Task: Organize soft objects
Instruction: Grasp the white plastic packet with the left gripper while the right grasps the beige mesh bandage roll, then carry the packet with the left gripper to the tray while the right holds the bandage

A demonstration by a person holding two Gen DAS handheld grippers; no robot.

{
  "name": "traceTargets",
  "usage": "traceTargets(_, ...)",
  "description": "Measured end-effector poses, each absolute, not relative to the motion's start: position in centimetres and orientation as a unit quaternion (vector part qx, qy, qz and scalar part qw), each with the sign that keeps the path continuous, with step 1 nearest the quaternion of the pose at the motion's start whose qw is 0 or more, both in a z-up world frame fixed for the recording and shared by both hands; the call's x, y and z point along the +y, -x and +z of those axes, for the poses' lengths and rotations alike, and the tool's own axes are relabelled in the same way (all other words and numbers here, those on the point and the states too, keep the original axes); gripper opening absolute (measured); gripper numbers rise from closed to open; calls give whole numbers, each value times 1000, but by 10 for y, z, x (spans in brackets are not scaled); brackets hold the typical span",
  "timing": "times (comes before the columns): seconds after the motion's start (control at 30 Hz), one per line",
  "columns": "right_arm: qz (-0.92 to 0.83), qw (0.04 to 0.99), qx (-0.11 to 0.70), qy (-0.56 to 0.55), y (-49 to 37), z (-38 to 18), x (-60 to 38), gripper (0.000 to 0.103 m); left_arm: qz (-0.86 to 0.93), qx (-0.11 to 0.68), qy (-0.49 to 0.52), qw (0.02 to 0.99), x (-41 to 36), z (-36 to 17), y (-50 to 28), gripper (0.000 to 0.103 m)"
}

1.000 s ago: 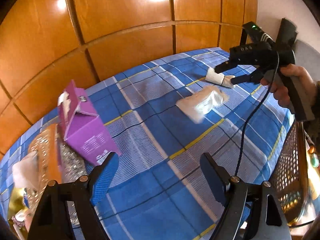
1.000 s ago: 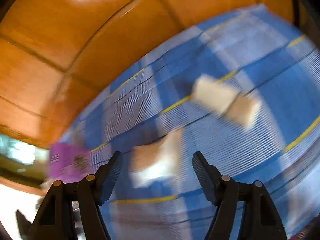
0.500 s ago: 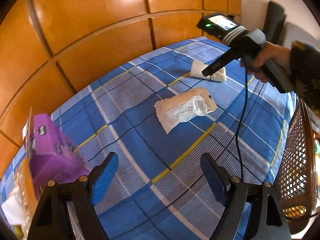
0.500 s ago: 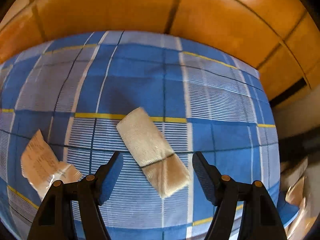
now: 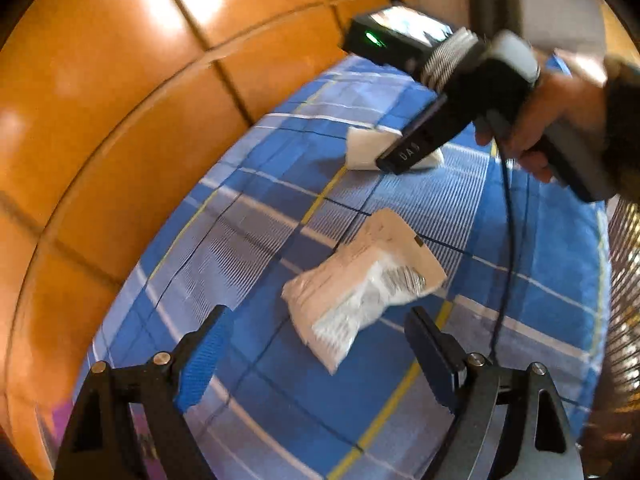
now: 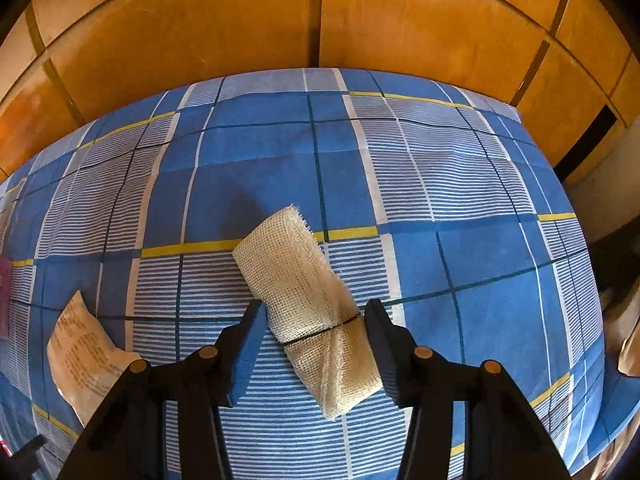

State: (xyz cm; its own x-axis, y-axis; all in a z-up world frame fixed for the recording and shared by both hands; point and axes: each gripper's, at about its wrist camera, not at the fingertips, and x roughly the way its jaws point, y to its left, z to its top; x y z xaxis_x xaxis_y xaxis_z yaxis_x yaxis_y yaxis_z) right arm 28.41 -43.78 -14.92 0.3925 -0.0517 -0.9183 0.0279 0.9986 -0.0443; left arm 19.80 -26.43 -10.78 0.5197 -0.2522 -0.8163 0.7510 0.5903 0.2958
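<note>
A cream gauze roll (image 6: pixel 308 304) bound by a thin dark band lies on the blue checked cloth (image 6: pixel 440 168). My right gripper (image 6: pixel 316 324) is open, its jaws on either side of the roll near the band, apparently not touching it. The roll also shows in the left wrist view (image 5: pixel 366 148), partly behind the right gripper (image 5: pixel 404 156). A sealed cream and clear packet (image 5: pixel 360 284) lies just ahead of my open, empty left gripper (image 5: pixel 316 340). The packet also shows at the left of the right wrist view (image 6: pixel 84 352).
Orange wooden panels (image 6: pixel 320 20) rise behind the cloth's far edge. A wicker object (image 5: pixel 624 300) stands at the right edge. A purple box (image 5: pixel 60 424) shows at the lower left of the left wrist view. The right gripper's black cable (image 5: pixel 504 248) hangs over the cloth.
My right gripper has dropped over the gauze roll, which now lies between its jaws. My left gripper has swung right and closer to the packet; the purple box has slid almost out of view.
</note>
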Motion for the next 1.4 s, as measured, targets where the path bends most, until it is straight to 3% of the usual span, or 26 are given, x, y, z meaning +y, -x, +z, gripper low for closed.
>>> traceTargets(0.27,-13,830,558,-1,-287,-150,-442,52,-351,361,-457,733,-307,-145,-207,88)
traceTargets(0.43,-13,830,558,5,-287,-151,-440,52,-350,391,-433,733,-317,-158,-226,85)
traceTargets(0.47,-12,830,558,4,-288,-151,-440,52,-352,398,-421,735,-318,-159,-230,82)
traceTargets(0.57,-13,830,557,2,-287,-151,-440,52,-361,440,-353,743,-317,-155,-243,51)
traceTargets(0.8,-16,833,552,22,-286,-152,-435,53,-338,493,-225,770,-291,-142,-264,44)
traceTargets(1.1,-20,835,548,47,-284,-156,-428,55,-213,506,-94,831,-252,-85,-315,44)
traceTargets(1.4,-25,845,527,84,-277,-160,-421,55,-66,450,1,891,-158,25,-366,44)
